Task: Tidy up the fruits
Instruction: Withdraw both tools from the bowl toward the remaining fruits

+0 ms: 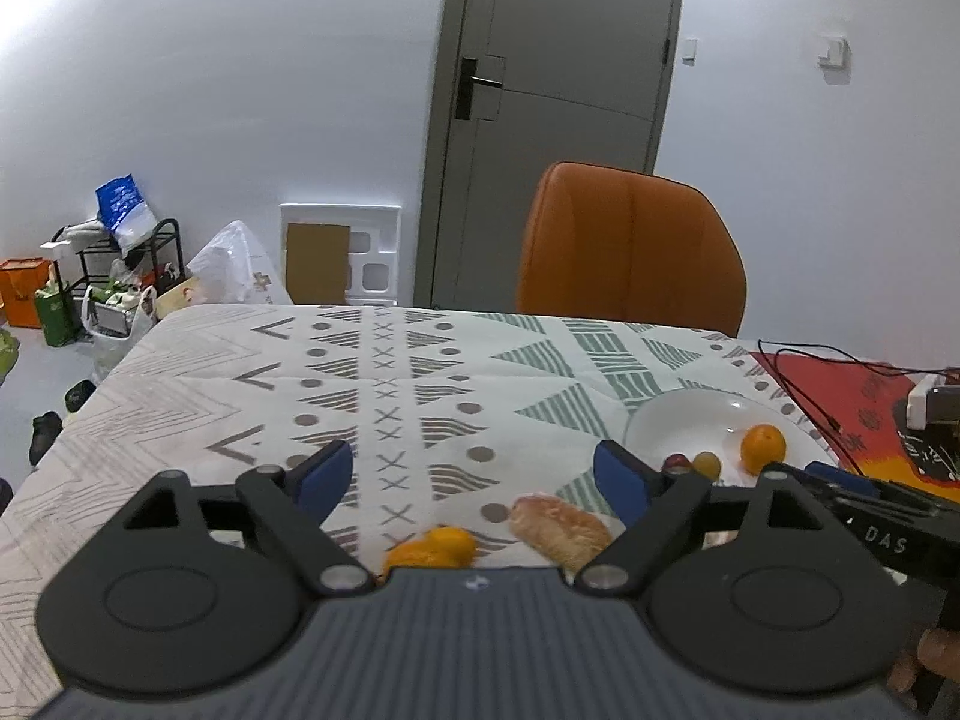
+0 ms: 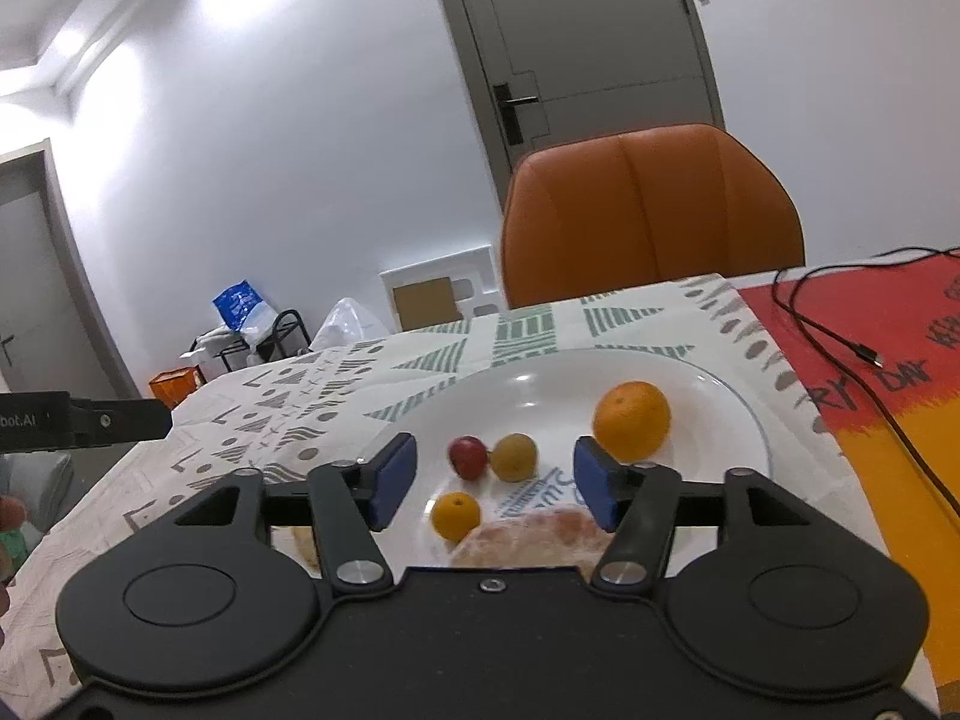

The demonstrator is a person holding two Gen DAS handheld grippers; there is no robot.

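Blue-padded left hand-held gripper tilts downward over the counter, jaws spread, empty; right hand-held gripper likewise above the white plate. Plate holds one orange, one small citrus, two small round fruits, one peeled piece

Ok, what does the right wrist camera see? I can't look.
An open black gripper with blue pads hovers over a round white plate holding a big orange, a small orange, a red fruit, a yellow-green fruit and a pale peeled fruit.
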